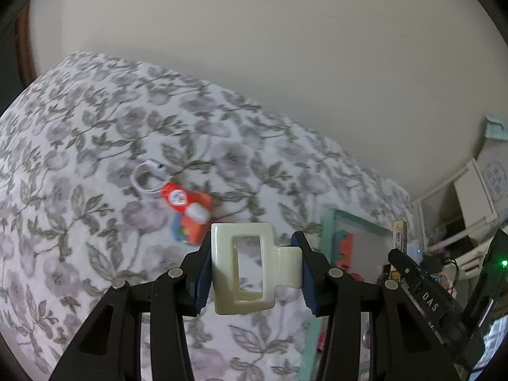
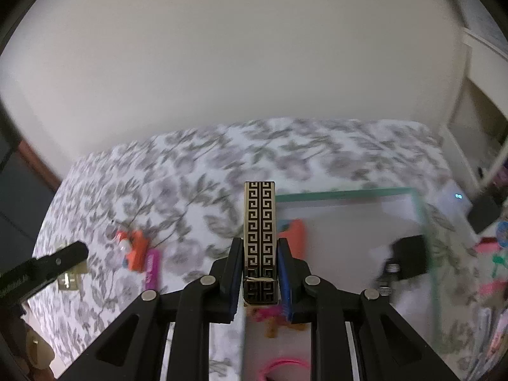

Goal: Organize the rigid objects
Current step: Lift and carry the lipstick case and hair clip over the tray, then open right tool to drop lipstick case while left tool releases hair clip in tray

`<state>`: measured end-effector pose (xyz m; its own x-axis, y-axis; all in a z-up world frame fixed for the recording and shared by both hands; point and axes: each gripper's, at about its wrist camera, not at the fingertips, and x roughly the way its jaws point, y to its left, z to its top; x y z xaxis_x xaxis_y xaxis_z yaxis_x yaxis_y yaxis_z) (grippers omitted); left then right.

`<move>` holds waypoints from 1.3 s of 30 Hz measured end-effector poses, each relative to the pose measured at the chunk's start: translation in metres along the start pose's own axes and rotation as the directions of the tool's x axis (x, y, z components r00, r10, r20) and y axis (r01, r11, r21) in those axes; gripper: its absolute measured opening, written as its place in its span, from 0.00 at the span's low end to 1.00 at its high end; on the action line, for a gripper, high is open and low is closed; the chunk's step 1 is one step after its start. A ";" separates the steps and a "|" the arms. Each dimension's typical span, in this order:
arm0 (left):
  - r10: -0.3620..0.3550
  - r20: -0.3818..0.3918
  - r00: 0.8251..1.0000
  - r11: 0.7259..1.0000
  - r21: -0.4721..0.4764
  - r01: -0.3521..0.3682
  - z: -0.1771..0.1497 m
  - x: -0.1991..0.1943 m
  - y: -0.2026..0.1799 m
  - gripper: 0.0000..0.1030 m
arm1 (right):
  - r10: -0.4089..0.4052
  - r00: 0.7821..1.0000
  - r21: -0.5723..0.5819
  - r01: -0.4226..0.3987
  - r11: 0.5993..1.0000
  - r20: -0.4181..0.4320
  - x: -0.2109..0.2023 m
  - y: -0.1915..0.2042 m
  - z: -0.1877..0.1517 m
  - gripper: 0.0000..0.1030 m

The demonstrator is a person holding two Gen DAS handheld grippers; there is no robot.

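My left gripper (image 1: 256, 270) is shut on a cream hair claw clip (image 1: 250, 268) and holds it above the floral bedspread (image 1: 95, 146). My right gripper (image 2: 258, 276) is shut on a tall black-and-gold patterned box (image 2: 259, 238) at the left rim of a clear green-edged tray (image 2: 349, 194). The tray also shows in the left wrist view (image 1: 330, 222). Inside it lie an orange object (image 2: 297, 233) and a black adapter (image 2: 408, 257). A red-and-white bottle (image 1: 179, 200) with a white ring lies on an orange packet (image 1: 195, 222) on the bed. The left gripper's finger (image 2: 54, 262) shows in the right wrist view.
A pink object (image 2: 152, 268) lies beside the orange packet (image 2: 138, 249). A pink ring (image 2: 282, 368) and pink items sit under my right gripper. A white shelf unit (image 1: 476, 190) and clutter stand right of the bed. A plain wall (image 2: 222, 63) is behind.
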<state>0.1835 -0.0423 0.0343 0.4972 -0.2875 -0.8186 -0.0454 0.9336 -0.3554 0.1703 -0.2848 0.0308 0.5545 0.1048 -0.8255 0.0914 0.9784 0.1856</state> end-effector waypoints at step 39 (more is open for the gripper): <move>0.020 -0.247 0.969 0.907 0.412 0.087 -0.115 0.089 -0.169 0.47 | -0.282 0.910 0.061 0.314 0.947 -0.305 0.039 -0.143 -0.045 0.21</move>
<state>0.1353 -0.2506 -0.0303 0.2663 -0.3130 -0.9117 0.3592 0.9099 -0.2075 0.1412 -0.4122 -0.0515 0.2268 -0.1261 -0.9657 0.3113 0.9489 -0.0508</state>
